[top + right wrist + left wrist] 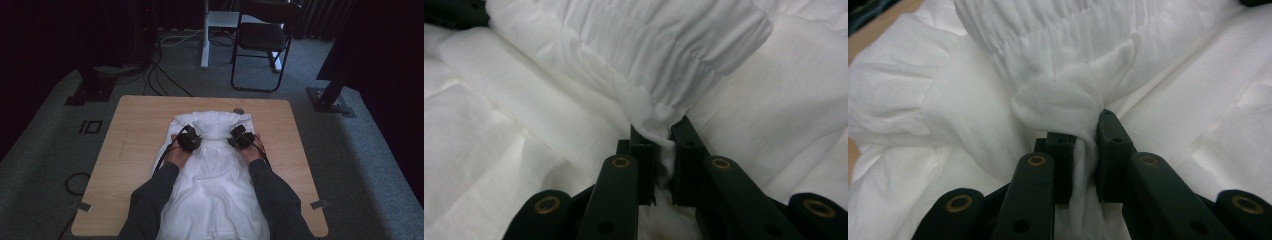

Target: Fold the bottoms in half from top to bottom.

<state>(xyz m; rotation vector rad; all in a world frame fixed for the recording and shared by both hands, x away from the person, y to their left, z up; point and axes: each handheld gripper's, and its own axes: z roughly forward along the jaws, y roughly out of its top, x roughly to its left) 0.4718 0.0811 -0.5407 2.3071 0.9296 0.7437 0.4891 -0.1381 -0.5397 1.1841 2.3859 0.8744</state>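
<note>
A white garment [212,170] with a gathered elastic band lies spread along the middle of the wooden table [130,130]. My left gripper [192,135] is shut on a bunched fold of the white garment [1058,100] just below the elastic band. My right gripper [235,134] is shut on the band's other end, a pinch of the white garment [659,117] held between its black jaws. Both grippers sit side by side over the far part of the cloth, and the band is folded back between them.
A small round object [238,111] lies on the table just beyond the cloth. A black folding chair [262,37] and a white stand [207,30] are on the carpet behind the table. Cables [160,80] run across the floor at the far left.
</note>
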